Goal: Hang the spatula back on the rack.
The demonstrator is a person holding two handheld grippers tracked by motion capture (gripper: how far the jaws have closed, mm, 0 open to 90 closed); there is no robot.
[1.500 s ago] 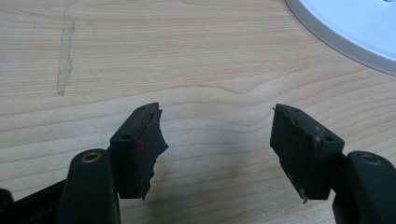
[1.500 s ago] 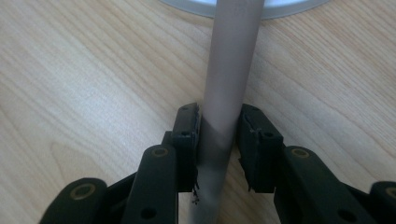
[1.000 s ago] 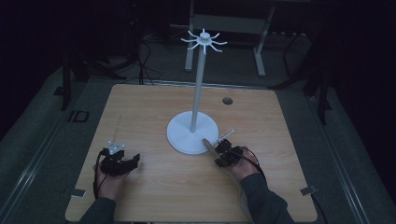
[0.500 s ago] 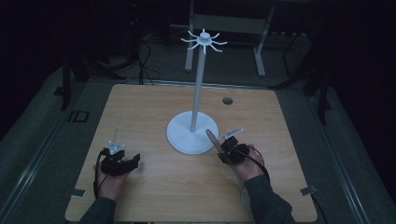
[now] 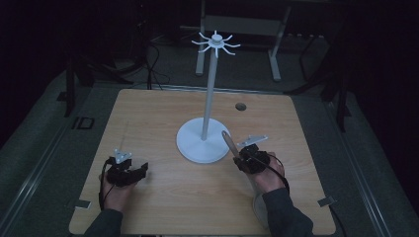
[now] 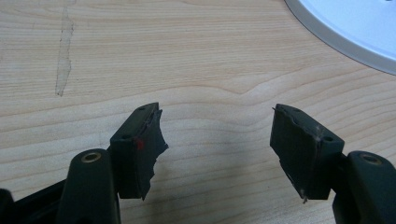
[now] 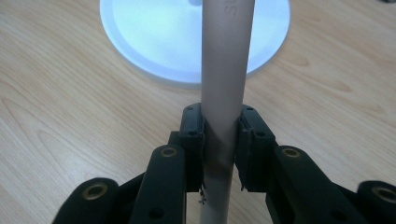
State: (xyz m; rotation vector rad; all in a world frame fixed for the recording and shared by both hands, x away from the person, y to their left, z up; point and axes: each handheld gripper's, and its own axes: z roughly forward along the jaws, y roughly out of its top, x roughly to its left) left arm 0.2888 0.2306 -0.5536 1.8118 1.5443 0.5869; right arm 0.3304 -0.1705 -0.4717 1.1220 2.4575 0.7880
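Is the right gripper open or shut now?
Shut: the right gripper has both jaws pressed against the beige tube between them.

Left gripper [image 5: 129, 171] resting low in the left hand [image 5: 116, 191], jaws wide apart with nothing between, right gripper [image 5: 236, 156] in the right hand [image 5: 268, 177], jaws closed tight on a thin handle [image 7: 224, 79], lifted and tilted forward
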